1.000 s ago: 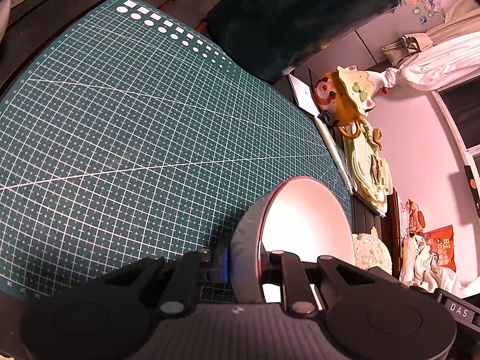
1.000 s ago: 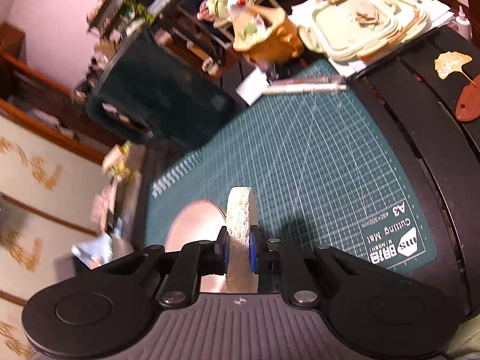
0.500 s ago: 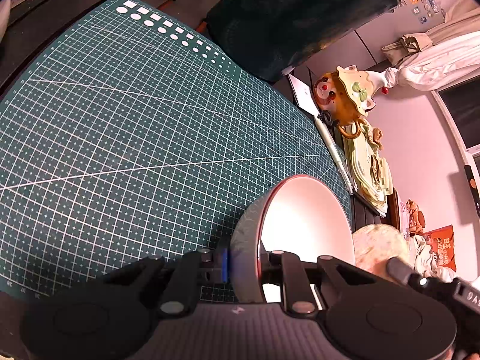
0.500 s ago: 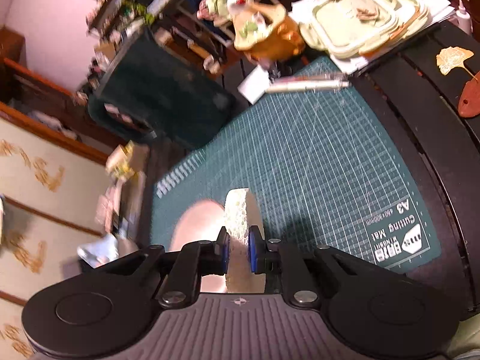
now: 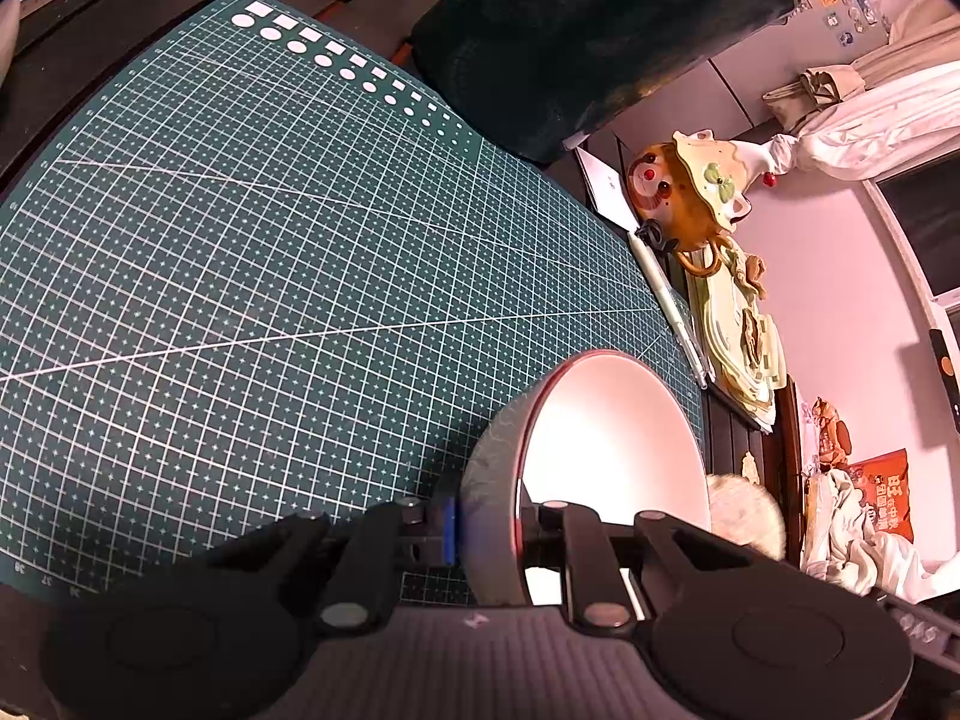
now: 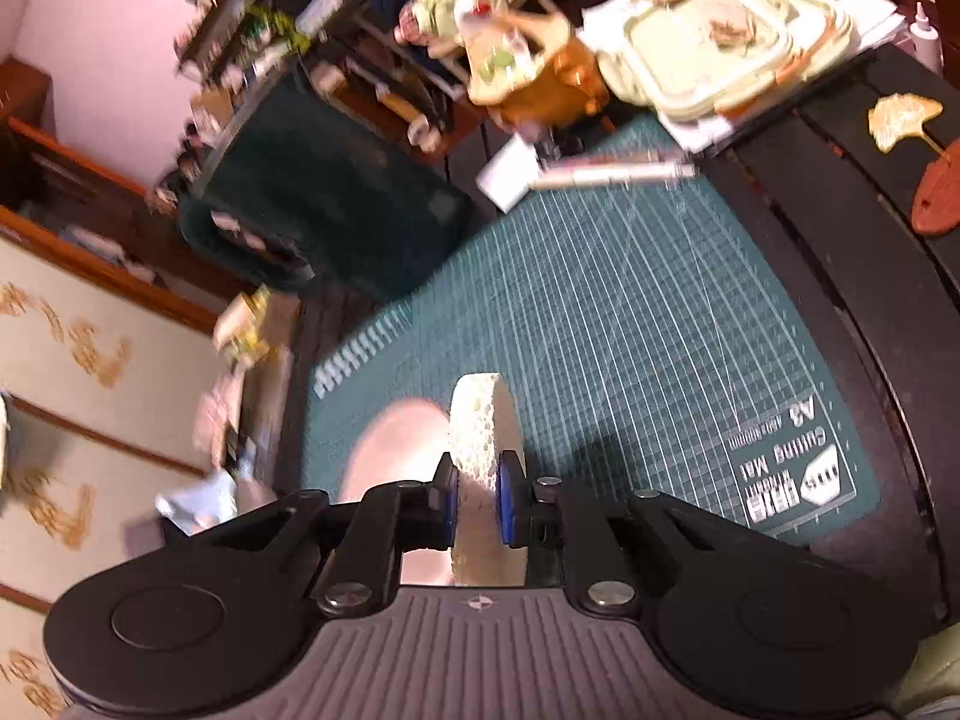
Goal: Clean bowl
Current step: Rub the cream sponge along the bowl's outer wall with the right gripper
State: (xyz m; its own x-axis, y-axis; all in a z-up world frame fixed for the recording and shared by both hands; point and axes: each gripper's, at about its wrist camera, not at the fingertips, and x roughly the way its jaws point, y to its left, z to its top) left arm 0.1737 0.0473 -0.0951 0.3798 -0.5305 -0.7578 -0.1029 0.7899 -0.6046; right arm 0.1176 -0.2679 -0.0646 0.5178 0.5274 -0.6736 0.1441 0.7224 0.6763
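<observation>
Both grippers angle down over a green cutting mat (image 5: 270, 276). The left gripper (image 5: 486, 531) clamps the rim of one bowl (image 5: 606, 438), tipped on edge near the mat's corner, with its pale inside facing right. The right gripper (image 6: 477, 498) pinches one white sponge (image 6: 480, 426) upright between its pads, just beside the bowl's blurred pink shape (image 6: 393, 450).

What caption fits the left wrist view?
Left hand-held gripper clamps the bowl by its rim above a green cutting mat.

walls (image 5: 840, 300) pink | window (image 5: 924, 228) dark | desk (image 6: 840, 192) black — cluttered
</observation>
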